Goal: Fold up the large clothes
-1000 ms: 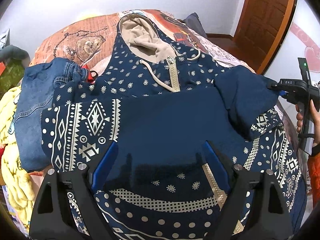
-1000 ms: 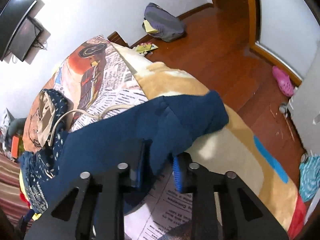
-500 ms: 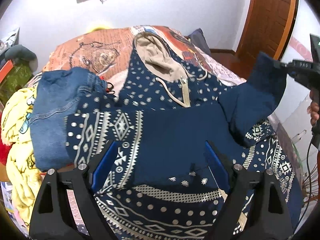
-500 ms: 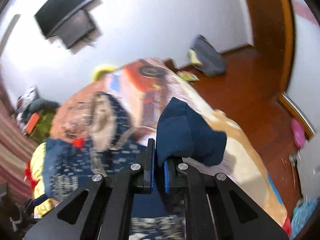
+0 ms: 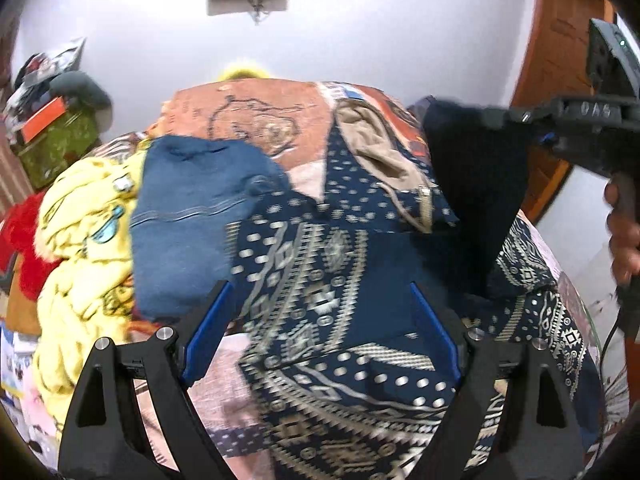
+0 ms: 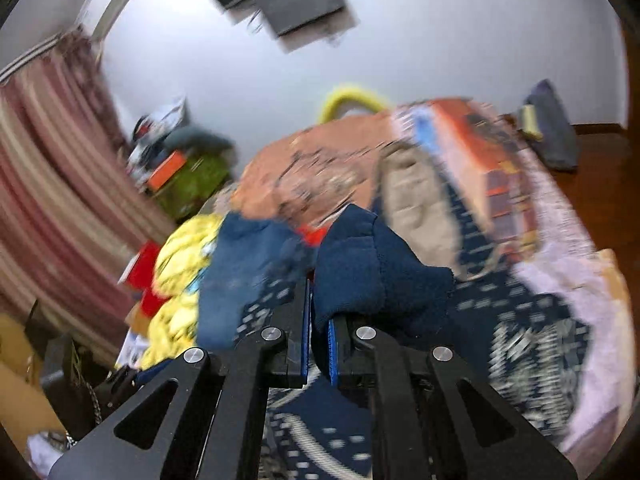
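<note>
Hoodie fabric fills most of the left wrist view: the navy patterned hoodie (image 5: 344,280) lies spread over the bed (image 5: 256,112), its beige-lined hood (image 5: 380,152) toward the far edge near the wall. The left gripper (image 5: 320,336) hangs over the garment with its blue-padded fingers (image 5: 208,332) spread wide, nothing between them. Folded jeans (image 5: 192,216) and a yellow printed cloth (image 5: 80,232) sit along the bed's left edge. At the right, the right gripper (image 5: 520,120) holds a plain navy sleeve (image 5: 476,184) lifted off the bed.

From the right wrist view, blurred, the right gripper (image 6: 318,328) is pinched tight on the bunched sleeve cuff (image 6: 360,272), raised above the hoodie's body (image 6: 520,320). The jeans (image 6: 236,264) lie beyond, toward the bed's left edge.
</note>
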